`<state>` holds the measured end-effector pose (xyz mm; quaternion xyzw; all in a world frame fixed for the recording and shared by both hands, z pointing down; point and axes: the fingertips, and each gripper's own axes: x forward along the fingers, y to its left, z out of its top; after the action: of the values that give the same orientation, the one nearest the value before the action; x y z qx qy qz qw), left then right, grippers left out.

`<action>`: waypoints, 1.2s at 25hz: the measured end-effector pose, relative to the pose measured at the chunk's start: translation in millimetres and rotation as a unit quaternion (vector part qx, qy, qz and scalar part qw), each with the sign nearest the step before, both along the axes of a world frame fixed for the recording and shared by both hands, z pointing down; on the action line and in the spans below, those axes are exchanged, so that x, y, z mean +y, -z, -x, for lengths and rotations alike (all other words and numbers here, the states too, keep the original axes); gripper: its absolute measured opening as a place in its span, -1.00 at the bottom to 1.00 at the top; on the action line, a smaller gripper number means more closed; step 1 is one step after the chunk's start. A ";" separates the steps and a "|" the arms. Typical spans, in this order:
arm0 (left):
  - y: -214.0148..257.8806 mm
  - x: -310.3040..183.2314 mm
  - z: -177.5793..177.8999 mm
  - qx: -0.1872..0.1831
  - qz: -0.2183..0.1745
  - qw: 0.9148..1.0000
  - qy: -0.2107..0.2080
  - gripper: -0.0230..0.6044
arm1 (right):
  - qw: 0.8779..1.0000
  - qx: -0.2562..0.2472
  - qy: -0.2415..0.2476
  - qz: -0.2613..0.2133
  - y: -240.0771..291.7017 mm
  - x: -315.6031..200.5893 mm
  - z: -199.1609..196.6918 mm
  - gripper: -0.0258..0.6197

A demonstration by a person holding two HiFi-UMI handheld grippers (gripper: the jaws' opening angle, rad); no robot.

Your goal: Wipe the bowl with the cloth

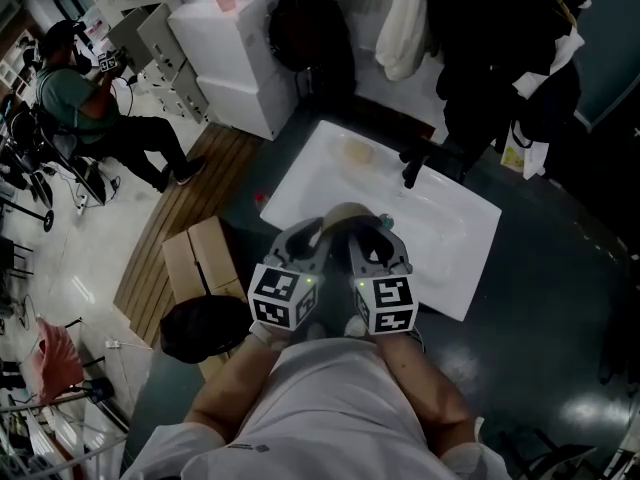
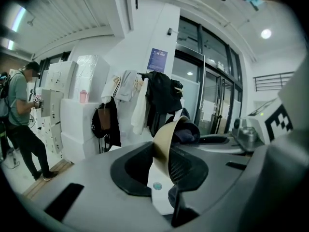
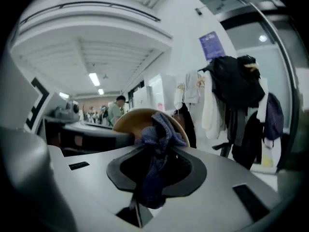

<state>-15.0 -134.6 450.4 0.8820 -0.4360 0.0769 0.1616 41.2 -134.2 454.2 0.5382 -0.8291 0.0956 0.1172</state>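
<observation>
White sink (image 1: pixel 460 230) below hanging coats (image 1: pixel 480 28), dark floor (image 1: pixel 560 308)

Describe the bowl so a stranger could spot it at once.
Above the white sink, the left tool and right tool meet. The bowl is the tan round dish held on edge by the left tool. Unlike the dark blue cloth in the right tool, it is pale and rigid.
</observation>
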 end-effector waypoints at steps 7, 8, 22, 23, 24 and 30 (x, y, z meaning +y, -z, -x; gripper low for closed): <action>0.3 -0.5 7.4 0.017 0.011 1.000 0.010 -0.72 | 0.956 0.275 0.091 -0.052 -7.4 9.3 21.9 -0.65; -1.0 -0.8 8.4 0.020 0.014 1.000 0.012 -0.72 | 0.950 0.290 0.105 -0.049 -10.9 11.2 25.0 -0.65; -10.3 -4.5 24.2 0.010 0.014 0.999 0.043 -0.79 | 0.951 0.210 0.223 0.040 -24.4 41.0 49.2 -0.65; -11.6 -5.0 26.8 0.008 0.014 0.999 0.048 -0.81 | 0.953 0.198 0.227 0.041 -21.8 42.3 49.2 -0.65; -12.9 -5.8 29.5 0.006 0.013 0.999 0.052 -0.82 | 0.955 0.182 0.231 0.041 -19.0 43.5 49.5 -0.65; -16.8 -10.9 41.1 -0.008 0.008 0.997 0.070 -0.86 | 0.953 0.130 0.269 0.049 -0.6 57.9 45.9 -0.65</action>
<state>-56.1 -145.5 467.2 0.8471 -0.4978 0.0762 0.1699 -4.6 -76.2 454.8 0.2971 -0.9149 0.0306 0.2715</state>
